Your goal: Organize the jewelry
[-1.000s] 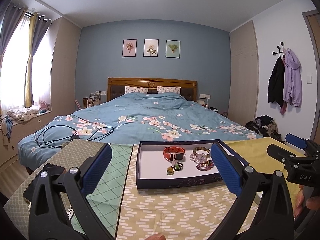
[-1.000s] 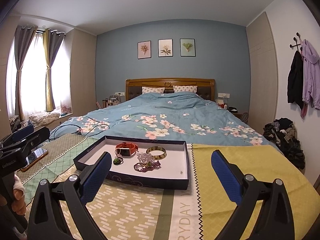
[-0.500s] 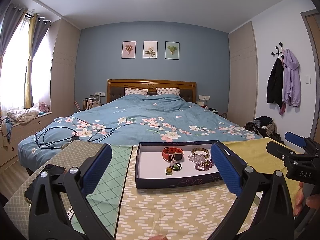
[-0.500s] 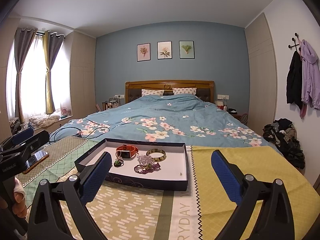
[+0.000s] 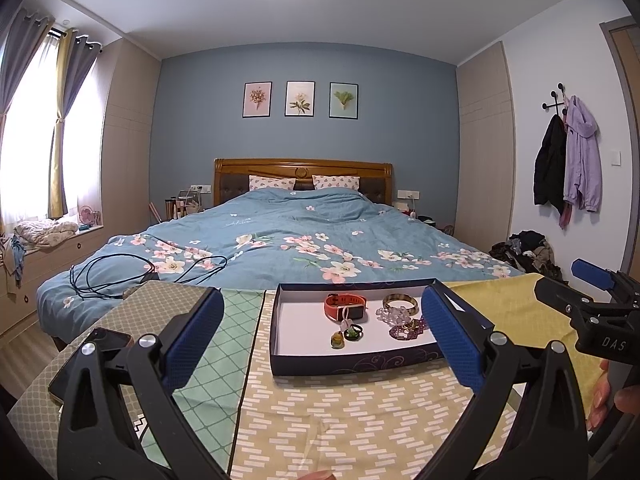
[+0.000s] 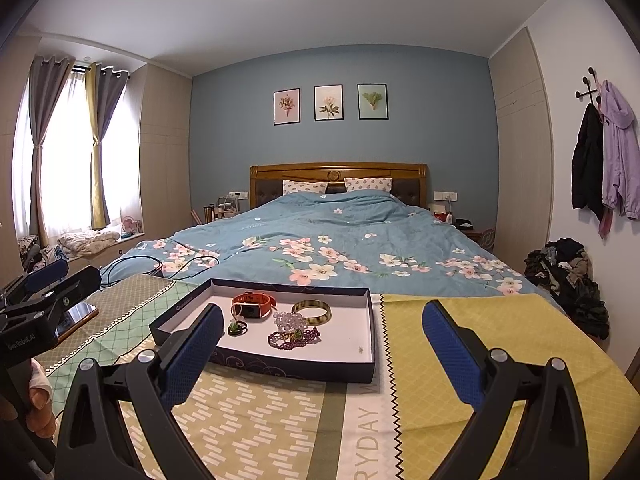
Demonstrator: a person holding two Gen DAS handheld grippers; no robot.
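Note:
A dark blue tray (image 5: 352, 362) (image 6: 280, 366) with a white floor sits on the patterned cloth at the foot of the bed. It holds an orange watch (image 5: 345, 305) (image 6: 253, 305), a gold bangle (image 5: 401, 303) (image 6: 312, 311), clear beads (image 5: 390, 314) (image 6: 291, 321), a purple bead string (image 5: 408, 330) (image 6: 294, 338) and small green and amber rings (image 5: 347, 335) (image 6: 237, 327). My left gripper (image 5: 322, 334) is open and empty, in front of the tray. My right gripper (image 6: 322, 340) is open and empty, near the tray's right front corner.
A phone (image 5: 94, 350) (image 6: 78, 316) lies on the cloth at the left. A black cable (image 5: 120, 272) lies on the blue floral duvet (image 5: 304, 248) behind the tray. Clothes are piled on the floor at the right (image 6: 568, 276).
Both views have tilted slightly upward; the tray sits a little lower in each frame. Both grippers stay open and nothing in the tray has moved.

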